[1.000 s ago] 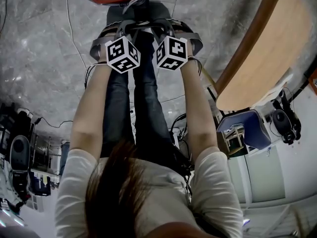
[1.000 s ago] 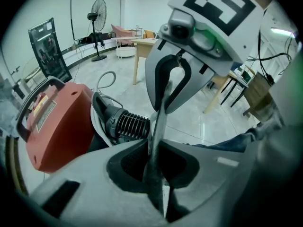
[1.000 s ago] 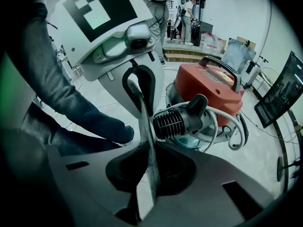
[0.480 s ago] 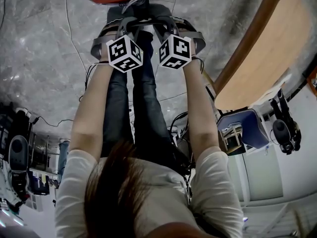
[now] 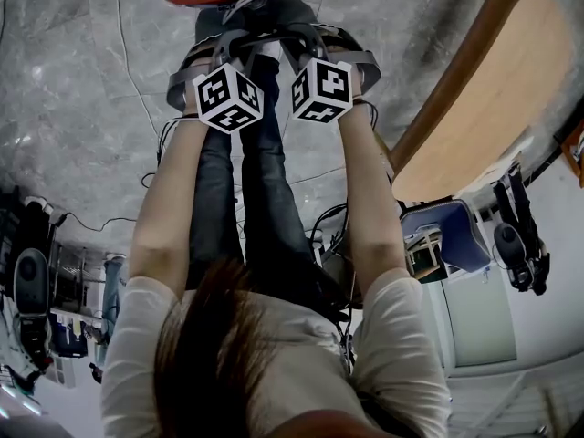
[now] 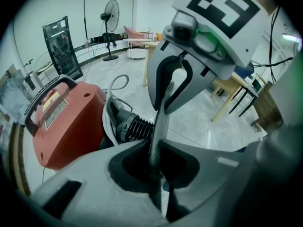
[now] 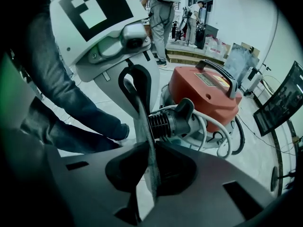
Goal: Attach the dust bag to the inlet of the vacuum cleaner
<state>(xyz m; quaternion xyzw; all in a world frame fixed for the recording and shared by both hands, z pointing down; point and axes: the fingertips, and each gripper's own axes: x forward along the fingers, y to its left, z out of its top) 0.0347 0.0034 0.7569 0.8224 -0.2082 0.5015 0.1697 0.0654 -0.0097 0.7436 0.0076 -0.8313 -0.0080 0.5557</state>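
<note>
Step in hand, by my read: carrying and lining up, not attaching yet. Both grippers hold the dust bag (image 6: 156, 129). In left gripper view it's a thin grey sheet, edge-on, running up frame centre from between the fingers (image 6: 130, 167) of the left gripper (image 6: 156, 148) to the other gripper at upper right. Fingers are pinched on it, no gap visible. Same in right gripper view: right gripper (image 7: 149, 148) is clamped on that same sheet, w/ the left gripper at upper left. I take the sheet for the bag's flat edge or collar, can't tell which. Its opening isn't visible.

Vacuum cleaner (image 6: 66, 122) has a red body w/ black handle and stands on the floor. It's left of centre in left gripper view, right of centre in right gripper view, and at the top edge in head view. A black ribbed hose cuff (image 6: 135, 126) sits just beside the red body, w/ white hose looped round it. Can't tell whether the cuff is plugged into the inlet, and the inlet itself isn't clearly seen. Bag hangs near the vacuum and looks apart from it.

Next move calls for finding the inlet and turning the bag so its opening faces it. Both grips should be firm so the sheet is flat, then bring it square onto the inlet and press evenly. If the hose cuff blocks the inlet, that needs sorting first, prob. awkward w/ both grippers busy.
</note>
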